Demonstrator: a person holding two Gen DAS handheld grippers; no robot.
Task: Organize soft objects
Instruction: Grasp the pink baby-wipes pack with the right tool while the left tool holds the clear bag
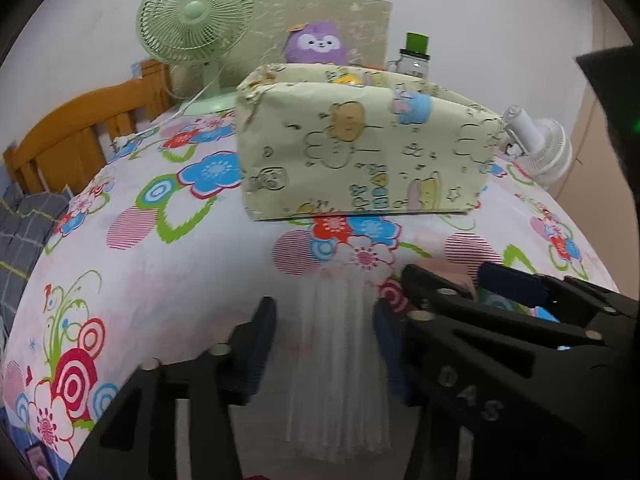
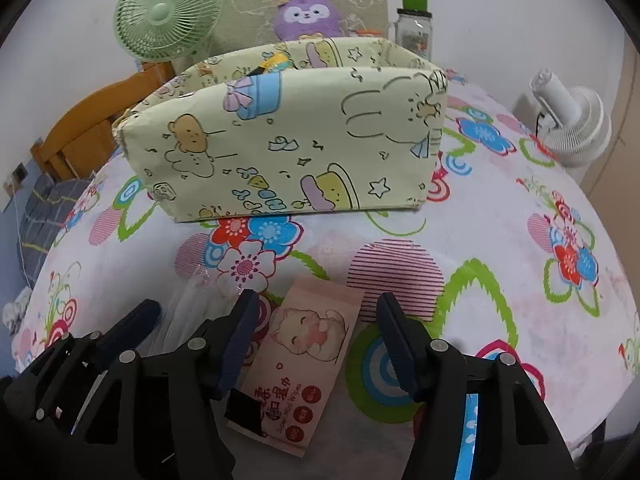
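Left hand-held gripper (image 1: pixel 324 344) low over the floral bedsheet (image 1: pixel 168 264), jaws spread wide, straddling a clear plastic packet (image 1: pixel 340 368) with fine vertical ribs. Packet flat on the sheet, lying lengthwise between the two fingers, apparently apart from both, motion-blurred so contents unclear.

Right hand-held gripper (image 2: pixel 316 340) just beside the left one, also spread wide, straddling a pink wet-wipes pack (image 2: pixel 304 356) printed with a cartoon cat. Pack flat on the sheet, tilted slightly, its near left corner running under the left finger; right finger apart from it. Nothing gripped by either.

Beyond both, a pale green fabric storage box (image 2: pixel 288 144) with cartoon prints, upright on the bed, open at the top, some colourful items poking above its rim. Behind the box, a purple plush toy (image 2: pixel 306 16) against a patterned board. Green desk fan (image 2: pixel 168 10) at far left, glass jar with green lid (image 2: pixel 414 28) at far right of the box, white fan (image 2: pixel 572 120) lying near the bed's right edge. Orange wooden headboard (image 1: pixel 80 128) at left.
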